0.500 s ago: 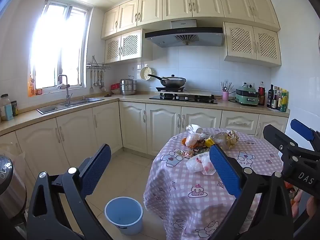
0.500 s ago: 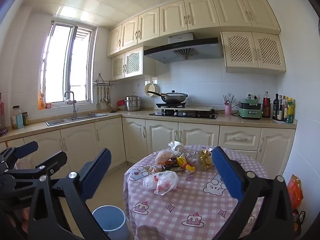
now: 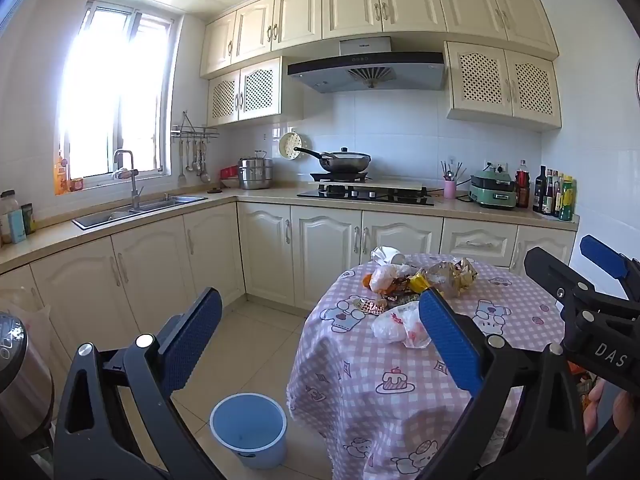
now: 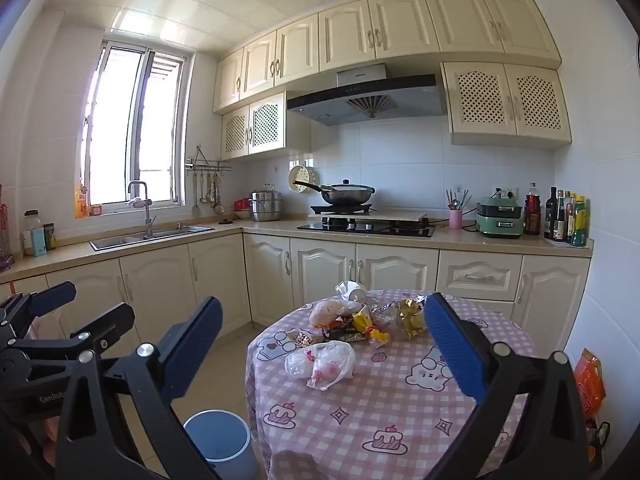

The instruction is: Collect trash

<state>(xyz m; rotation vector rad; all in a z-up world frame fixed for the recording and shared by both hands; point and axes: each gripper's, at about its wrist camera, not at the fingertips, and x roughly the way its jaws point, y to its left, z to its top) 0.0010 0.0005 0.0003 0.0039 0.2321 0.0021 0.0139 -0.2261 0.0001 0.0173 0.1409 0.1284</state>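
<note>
A heap of trash lies on the round table with a pink checked cloth (image 3: 400,400) (image 4: 360,420). A crumpled white plastic bag (image 3: 396,324) (image 4: 320,362) sits nearest. Behind it lie snack wrappers (image 3: 404,284) (image 4: 360,326), a gold foil wrapper (image 3: 456,274) (image 4: 410,316) and a tipped white cup (image 3: 386,256) (image 4: 352,291). A blue bin (image 3: 249,428) (image 4: 220,436) stands on the floor left of the table. My left gripper (image 3: 320,340) and right gripper (image 4: 324,344) both stand open, short of the table, with nothing between their blue pads.
Cream cabinets and a counter run along the back and left, with a sink (image 3: 140,208), a hob with a wok (image 3: 344,162) and bottles (image 3: 556,196). A steel appliance (image 3: 20,380) stands at the far left. An orange bag (image 4: 588,384) hangs at the right wall.
</note>
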